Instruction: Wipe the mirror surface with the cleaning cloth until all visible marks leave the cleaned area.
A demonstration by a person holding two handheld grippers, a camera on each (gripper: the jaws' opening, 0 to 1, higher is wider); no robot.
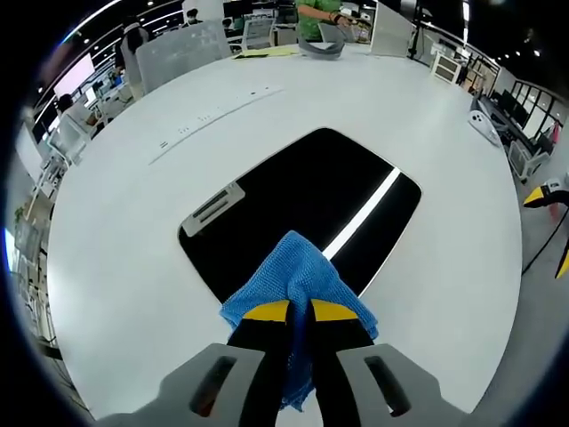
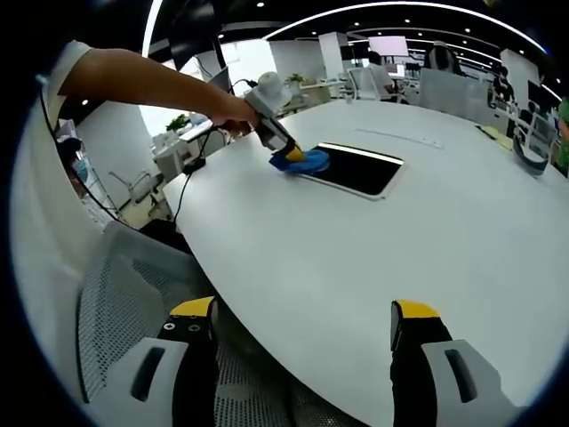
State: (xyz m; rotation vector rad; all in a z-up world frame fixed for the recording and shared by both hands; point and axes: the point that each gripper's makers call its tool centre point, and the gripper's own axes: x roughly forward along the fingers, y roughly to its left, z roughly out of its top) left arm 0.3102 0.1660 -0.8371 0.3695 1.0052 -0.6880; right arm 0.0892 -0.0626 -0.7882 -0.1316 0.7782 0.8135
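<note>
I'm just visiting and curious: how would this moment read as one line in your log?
stage: wiping | left gripper: shut on blue cloth, at mirror edge | right gripper: open, holding nothing, near table edge

My right tongs [image 2: 304,334] hang wide apart at the near edge of the white counter [image 2: 427,240], above a mesh chair [image 2: 124,302] — nothing between them. Far across, my left tongs [image 2: 293,155] press the blue cloth [image 2: 300,162] onto the near end of the dark mirror [image 2: 356,169].
</note>
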